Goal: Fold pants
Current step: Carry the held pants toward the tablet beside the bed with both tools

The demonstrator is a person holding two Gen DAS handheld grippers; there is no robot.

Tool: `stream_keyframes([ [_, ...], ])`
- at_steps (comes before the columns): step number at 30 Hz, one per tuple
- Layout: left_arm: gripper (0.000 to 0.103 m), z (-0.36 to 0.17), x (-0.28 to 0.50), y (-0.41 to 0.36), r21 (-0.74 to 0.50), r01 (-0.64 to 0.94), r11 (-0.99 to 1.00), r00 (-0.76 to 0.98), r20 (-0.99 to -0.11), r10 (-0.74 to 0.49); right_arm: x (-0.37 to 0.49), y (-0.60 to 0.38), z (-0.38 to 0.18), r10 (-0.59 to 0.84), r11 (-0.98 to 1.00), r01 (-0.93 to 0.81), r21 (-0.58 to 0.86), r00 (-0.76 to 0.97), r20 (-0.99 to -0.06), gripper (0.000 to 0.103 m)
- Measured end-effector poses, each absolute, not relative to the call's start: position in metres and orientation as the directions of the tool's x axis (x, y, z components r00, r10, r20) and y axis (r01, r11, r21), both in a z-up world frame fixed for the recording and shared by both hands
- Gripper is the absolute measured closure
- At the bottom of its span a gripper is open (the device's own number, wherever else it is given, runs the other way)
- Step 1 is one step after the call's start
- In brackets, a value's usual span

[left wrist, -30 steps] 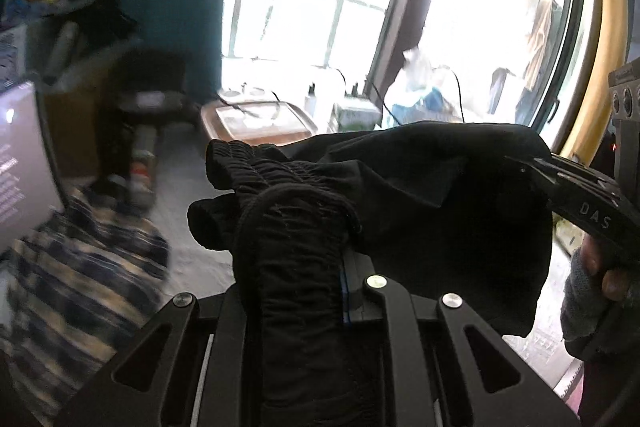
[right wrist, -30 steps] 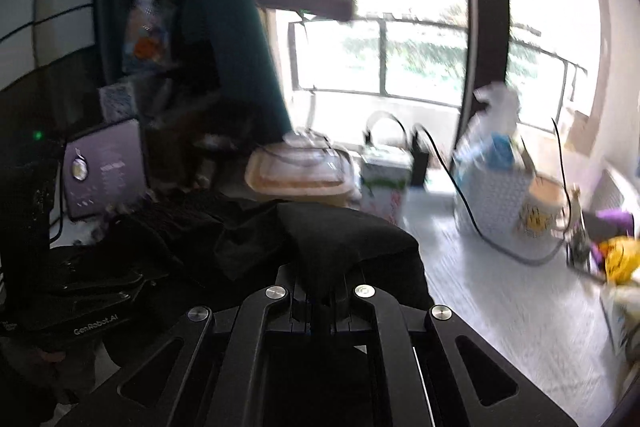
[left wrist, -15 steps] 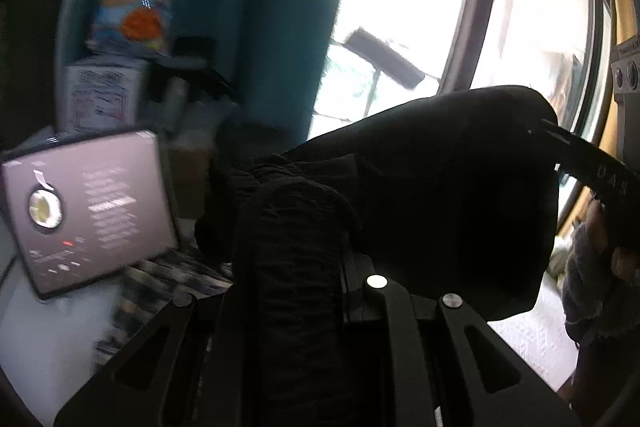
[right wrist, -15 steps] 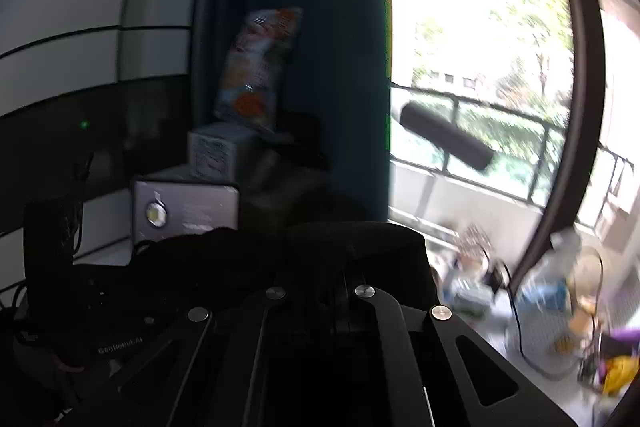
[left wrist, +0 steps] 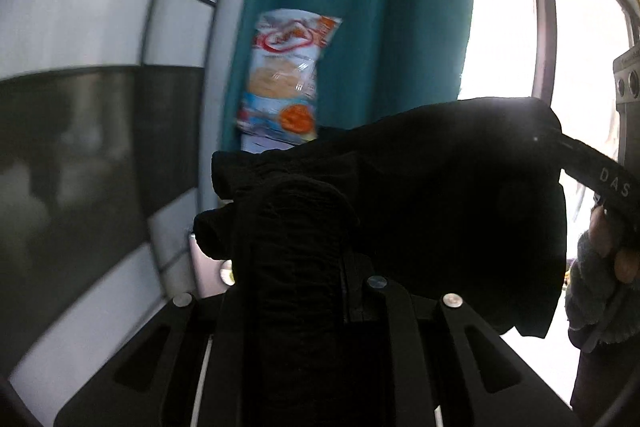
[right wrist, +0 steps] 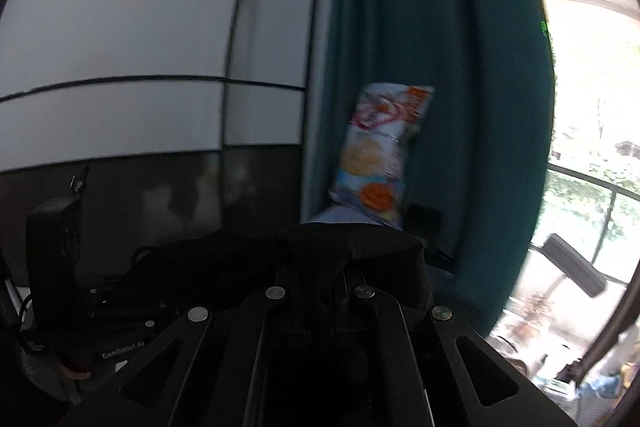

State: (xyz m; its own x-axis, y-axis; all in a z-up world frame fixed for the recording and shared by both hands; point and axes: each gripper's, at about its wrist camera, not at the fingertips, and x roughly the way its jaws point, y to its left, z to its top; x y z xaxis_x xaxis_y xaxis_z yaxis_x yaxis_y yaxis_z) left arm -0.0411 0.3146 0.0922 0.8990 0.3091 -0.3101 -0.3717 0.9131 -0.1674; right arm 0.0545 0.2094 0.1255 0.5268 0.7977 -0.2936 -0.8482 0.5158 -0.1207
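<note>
The black pants (left wrist: 420, 195) hang in the air between my two grippers. My left gripper (left wrist: 304, 227) is shut on the elastic waistband, which bunches over its fingers. My right gripper (right wrist: 320, 267) is shut on another black part of the pants (right wrist: 352, 255). In the left wrist view the right gripper (left wrist: 560, 147) shows at the right edge, pinching the cloth, with the person's hand (left wrist: 608, 251) behind it. In the right wrist view the left gripper's body (right wrist: 120, 323) shows at lower left.
Both cameras point up at a white and dark panelled wall (left wrist: 80, 27) and a teal curtain (left wrist: 360, 7). A snack bag (left wrist: 284, 79) stands against the curtain, also in the right wrist view (right wrist: 380, 151). A bright window (right wrist: 592, 147) with a balcony rail is at right.
Both grippers have risen and tilted upward with the pants held between them. The table, checked cloth and tablet screen have dropped out of view; wall and curtain now fill both views.
</note>
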Motion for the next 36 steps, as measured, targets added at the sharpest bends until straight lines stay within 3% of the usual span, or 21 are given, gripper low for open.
stream_keyframes([
  [6,0.088,0.066,-0.031,0.328,-0.132,-0.356,0.925,0.873,-0.399,0.279,0.083,0.216,0.081,0.786,0.544,-0.839,0.02,0.5,-0.364,0.098],
  [14,0.088,-0.085,0.056,0.319,-0.238,-0.24,0.941,0.745,-0.667,0.022,0.16,0.166,-0.077,0.593,0.716,-0.685,0.134,0.495,-0.635,0.098],
  [18,0.084,-0.116,0.068,0.305,-0.239,-0.232,0.943,0.731,-0.683,0.007,0.173,0.143,-0.126,0.531,0.757,-0.641,0.128,0.489,-0.692,0.098],
  [29,0.062,-0.118,0.069,0.31,-0.196,-0.249,0.948,0.691,-0.722,0.031,0.169,0.131,-0.162,0.516,0.746,-0.655,0.121,0.453,-0.727,0.098],
  [33,0.049,-0.117,0.056,0.307,-0.128,-0.258,0.958,0.671,-0.737,0.082,0.159,0.126,-0.164,0.513,0.725,-0.677,0.13,0.405,-0.757,0.091],
  [35,0.047,-0.112,0.049,0.304,-0.069,-0.254,0.965,0.659,-0.742,0.12,0.152,0.12,-0.161,0.511,0.719,-0.681,0.135,0.388,-0.767,0.087],
  [36,0.047,-0.109,0.044,0.304,-0.057,-0.249,0.967,0.659,-0.741,0.126,0.148,0.115,-0.159,0.509,0.72,-0.681,0.135,0.385,-0.77,0.079],
])
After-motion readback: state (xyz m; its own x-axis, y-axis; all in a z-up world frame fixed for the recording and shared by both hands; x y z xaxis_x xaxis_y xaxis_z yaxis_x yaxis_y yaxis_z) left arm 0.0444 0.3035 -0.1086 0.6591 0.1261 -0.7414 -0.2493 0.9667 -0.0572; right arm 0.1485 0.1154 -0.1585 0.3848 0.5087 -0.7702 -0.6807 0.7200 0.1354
